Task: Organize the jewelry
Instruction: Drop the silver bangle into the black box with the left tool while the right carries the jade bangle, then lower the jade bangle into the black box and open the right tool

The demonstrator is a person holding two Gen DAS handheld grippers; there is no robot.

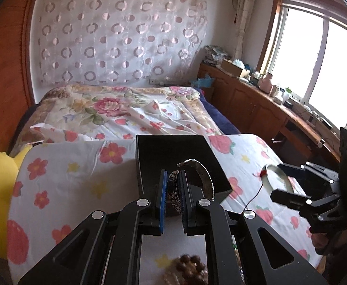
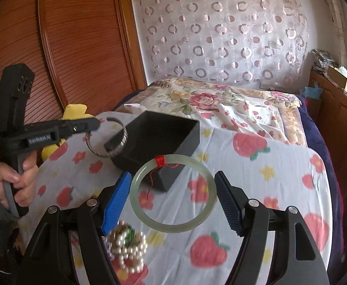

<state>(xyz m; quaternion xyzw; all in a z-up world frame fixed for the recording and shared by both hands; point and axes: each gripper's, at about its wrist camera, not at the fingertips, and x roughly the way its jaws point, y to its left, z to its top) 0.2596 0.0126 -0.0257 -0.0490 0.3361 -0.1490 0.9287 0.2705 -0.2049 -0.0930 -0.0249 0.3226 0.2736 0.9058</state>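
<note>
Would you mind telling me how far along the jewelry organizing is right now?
Nothing looks done: no jewelry shows inside the black box. In hand: the left gripper is shut on a silver cuff bracelet by the box, and the right gripper brackets a jade bangle tied with red thread, though a firm grip is unclear. Left: the pearl bracelet and wooden bead bracelet lie on the floral cloth.
</note>
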